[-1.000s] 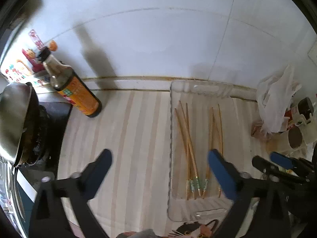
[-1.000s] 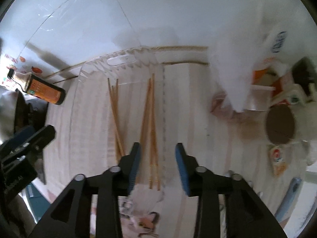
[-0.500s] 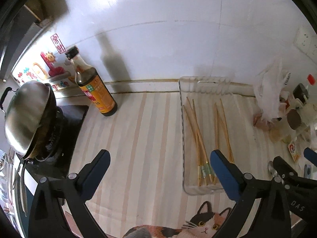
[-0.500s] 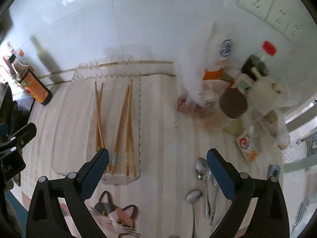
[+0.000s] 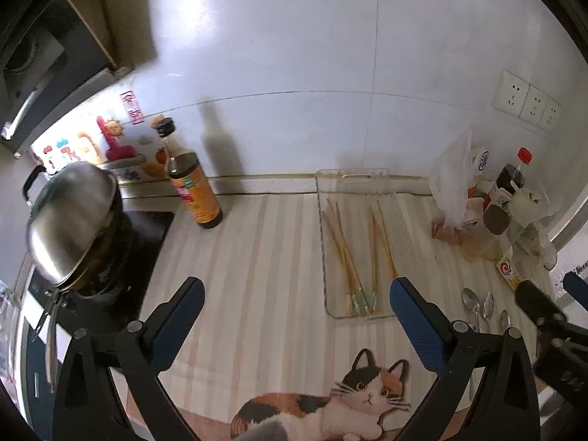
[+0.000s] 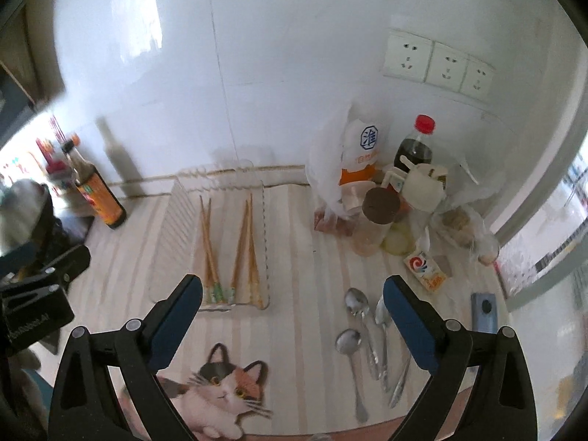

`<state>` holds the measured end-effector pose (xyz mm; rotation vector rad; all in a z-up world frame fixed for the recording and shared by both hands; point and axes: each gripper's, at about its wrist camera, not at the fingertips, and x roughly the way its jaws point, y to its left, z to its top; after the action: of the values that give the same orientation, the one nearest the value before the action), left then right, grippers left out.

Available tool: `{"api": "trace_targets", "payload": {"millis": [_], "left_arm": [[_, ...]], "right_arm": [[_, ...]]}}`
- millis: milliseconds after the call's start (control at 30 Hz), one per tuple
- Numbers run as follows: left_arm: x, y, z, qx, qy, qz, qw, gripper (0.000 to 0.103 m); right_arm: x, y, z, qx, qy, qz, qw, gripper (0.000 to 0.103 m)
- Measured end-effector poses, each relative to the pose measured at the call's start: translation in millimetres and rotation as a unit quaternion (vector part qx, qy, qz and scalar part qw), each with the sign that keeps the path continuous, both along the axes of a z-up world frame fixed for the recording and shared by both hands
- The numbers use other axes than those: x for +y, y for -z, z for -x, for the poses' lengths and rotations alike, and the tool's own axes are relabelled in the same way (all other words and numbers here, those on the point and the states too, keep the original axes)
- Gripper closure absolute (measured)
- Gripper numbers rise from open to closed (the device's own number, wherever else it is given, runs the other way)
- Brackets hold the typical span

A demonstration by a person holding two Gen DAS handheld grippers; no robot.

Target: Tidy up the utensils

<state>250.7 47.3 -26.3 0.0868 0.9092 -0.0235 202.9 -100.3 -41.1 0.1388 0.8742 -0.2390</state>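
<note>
Pulling both hand-held grippers back and up is what has just changed: 1 second ago my right hand-held gripper (image 6: 292,296) sat low over the tray with its blue pads narrowed, and now it hangs high with them spread wide apart, holding nothing. My left hand-held gripper (image 5: 296,299) has risen too, jaws wide apart and empty throughout.

I read that as the chopstick step being over. The chopsticks (image 6: 229,246) lie in 2 loose bundles inside the clear tray (image 6: 172,217), tips toward the wall, decorated ends toward me. The tray sits on the striped table (image 6: 294,228), at about 11 o'clock from my right hand-held gripper.

Next, I judge, come the spoons (image 6: 364,321): I count what looks like 3, perhaps 4, lying loose on the table at roughly 1 o'clock, just inside the right pad, handles overlapping toward me. Overlapped metal handles may slide when pinched, so I would take 1 at a time.

The right wrist view shows the spoons whole, plus the cluttered jars and bottles (image 6: 400,191) at 1 o'clock behind them. The left wrist view catches only the spoon bowls at 3 o'clock, partly behind my other gripper, but it alone shows clearly the steel wok (image 5: 71,220) on the stove at 9 o'clock and the sauce bottle (image 5: 193,187) at 11 o'clock.
</note>
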Motion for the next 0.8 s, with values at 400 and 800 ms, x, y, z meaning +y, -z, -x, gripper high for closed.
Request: {"api": "trace_targets", "payload": {"millis": [400,800], "left_arm": [[-60,29,12,0.014,-0.002,-0.008,0.9999,0.0],[-217,182,11,0.243,0.087,0.028,0.9656,0.021]], "right_arm": [[-98,16,47,-0.013,0.062,-0.065,0.996,0.002],[-232,129,74,0.135,0.132,-0.137,0.972,0.059]]}}
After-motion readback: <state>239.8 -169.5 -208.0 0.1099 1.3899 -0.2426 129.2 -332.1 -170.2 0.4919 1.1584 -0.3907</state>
